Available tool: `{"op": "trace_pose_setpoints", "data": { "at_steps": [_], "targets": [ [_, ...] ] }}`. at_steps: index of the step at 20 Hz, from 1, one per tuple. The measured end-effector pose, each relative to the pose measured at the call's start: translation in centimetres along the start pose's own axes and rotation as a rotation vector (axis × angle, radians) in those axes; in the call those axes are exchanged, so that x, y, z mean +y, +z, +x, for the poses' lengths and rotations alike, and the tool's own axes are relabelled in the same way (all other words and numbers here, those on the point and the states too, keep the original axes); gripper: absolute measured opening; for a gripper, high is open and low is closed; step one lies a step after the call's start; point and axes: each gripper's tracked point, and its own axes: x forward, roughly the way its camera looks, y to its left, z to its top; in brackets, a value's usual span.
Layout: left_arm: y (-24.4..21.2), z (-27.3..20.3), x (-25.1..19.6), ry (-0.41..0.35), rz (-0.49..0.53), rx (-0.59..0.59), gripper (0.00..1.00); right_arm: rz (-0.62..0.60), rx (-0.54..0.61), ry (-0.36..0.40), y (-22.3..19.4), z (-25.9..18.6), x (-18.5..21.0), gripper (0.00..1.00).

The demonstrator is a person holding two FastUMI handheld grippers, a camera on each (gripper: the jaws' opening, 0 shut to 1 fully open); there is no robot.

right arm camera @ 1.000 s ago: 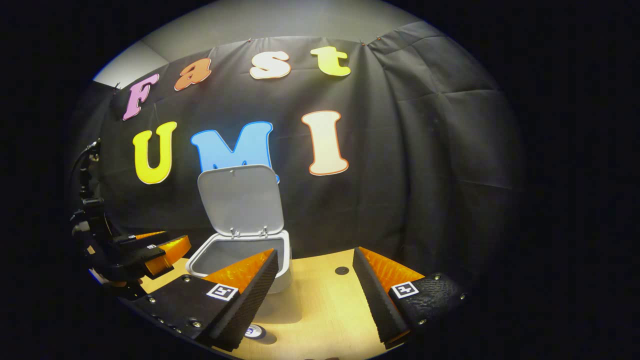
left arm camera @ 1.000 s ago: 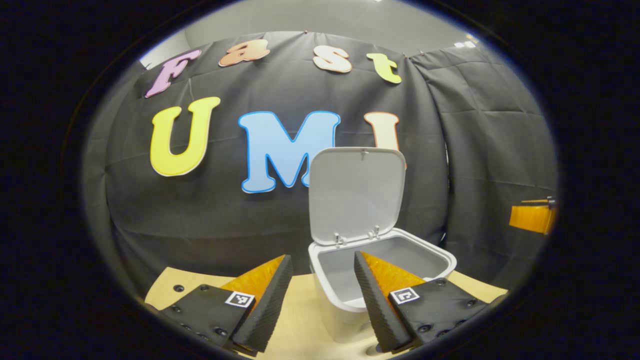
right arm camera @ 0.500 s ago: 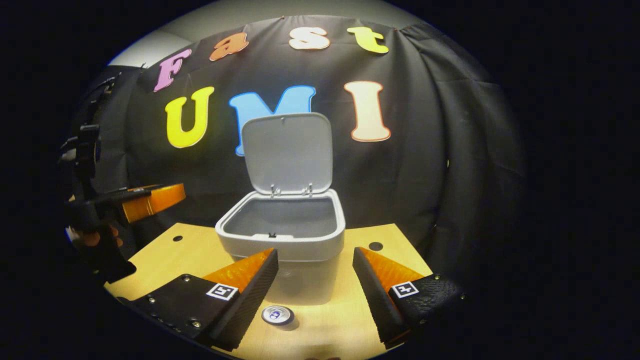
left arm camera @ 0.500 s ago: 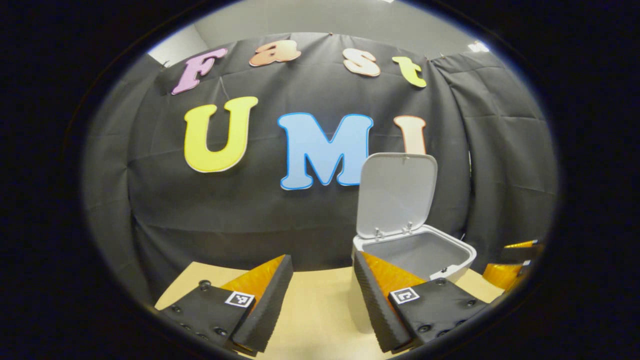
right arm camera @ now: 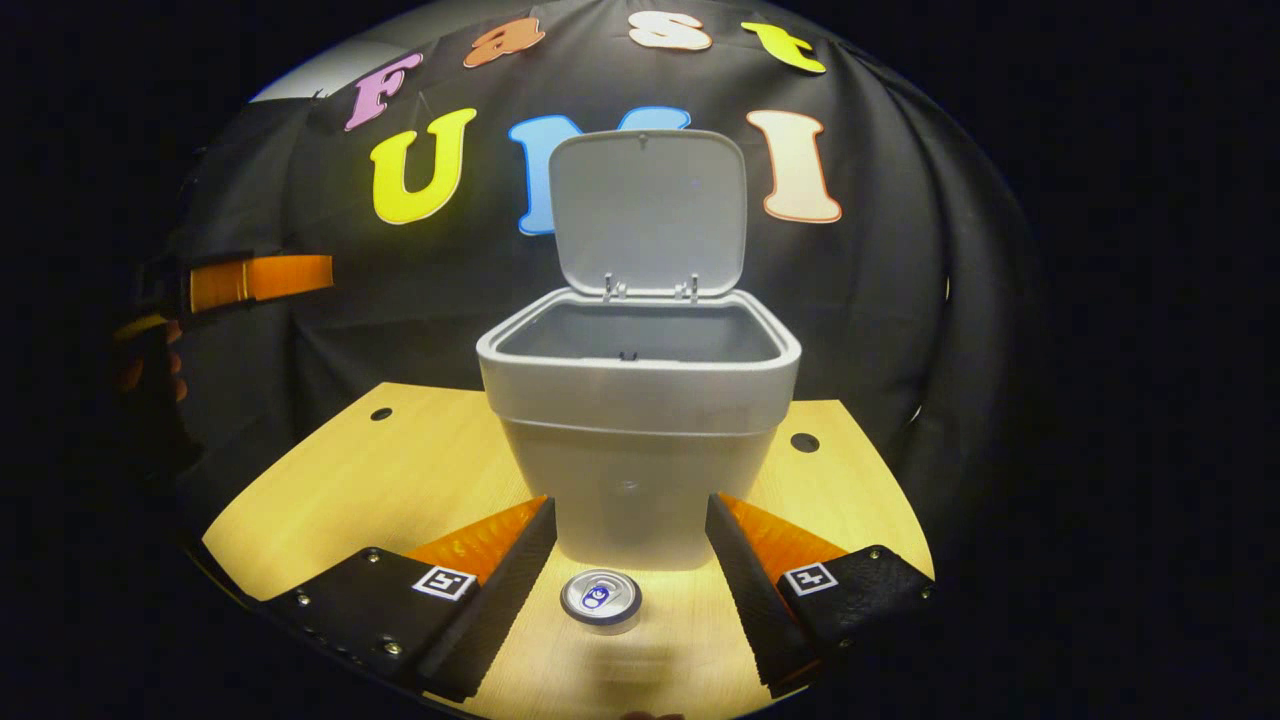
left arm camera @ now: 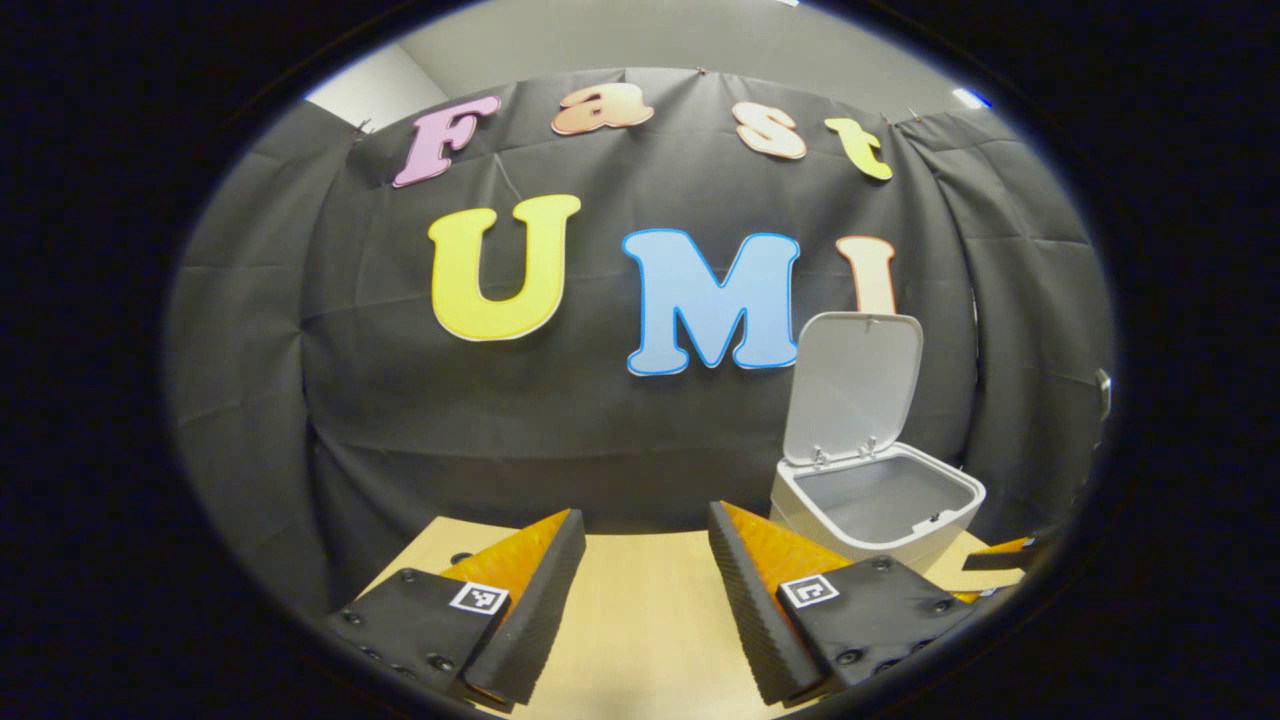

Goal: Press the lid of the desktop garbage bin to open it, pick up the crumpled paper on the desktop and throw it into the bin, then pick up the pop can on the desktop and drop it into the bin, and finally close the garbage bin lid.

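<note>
Recording booth, black cloth wall (left arm camera: pixel 420 420), bare wooden desktop (right arm camera: pixel 400 470)

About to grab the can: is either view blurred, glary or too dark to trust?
Right gripper view: can sharp, its top bright but readable; table well lit, darker toward its edges; bin bowed by the fisheye. Left gripper view: sharp, evenly lit, bin small near the right edge.

Bin (right arm camera: pixel 640 440) stands on the table (right arm camera: pixel 380 480), its lid (right arm camera: pixel 648 210) raised upright at the rear edge, before the cloth wall (right arm camera: pixel 900 300). Pop can (right arm camera: pixel 600 598) stands upright on the table just in front of the bin, between the fingers of the right tool (right arm camera: pixel 630 590). Left tool (right arm camera: pixel 235 282) hangs to the bin's left, well apart.
</note>
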Motion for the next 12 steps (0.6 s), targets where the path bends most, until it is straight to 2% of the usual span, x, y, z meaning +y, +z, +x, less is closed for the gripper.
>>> {"op": "trace_pose_setpoints", "data": {
  "at_steps": [9, 10, 12],
  "targets": [
    [-0.3, -2.1, 4.9, 0.077, -0.025, 0.013, 0.87, -0.011, 0.128, 0.022, -5.0, 3.3, 1.6, 0.96],
    [-0.3, -2.3, 5.3, 0.085, -0.028, 0.013, 0.84, -0.01, 0.144, 0.023, -5.5, 3.6, 1.7, 0.96],
    [-0.3, -2.7, 6.1, 0.101, -0.031, 0.012, 0.87, -0.007, 0.171, 0.025, -6.7, 4.1, 1.9, 0.96]
  ]
}}
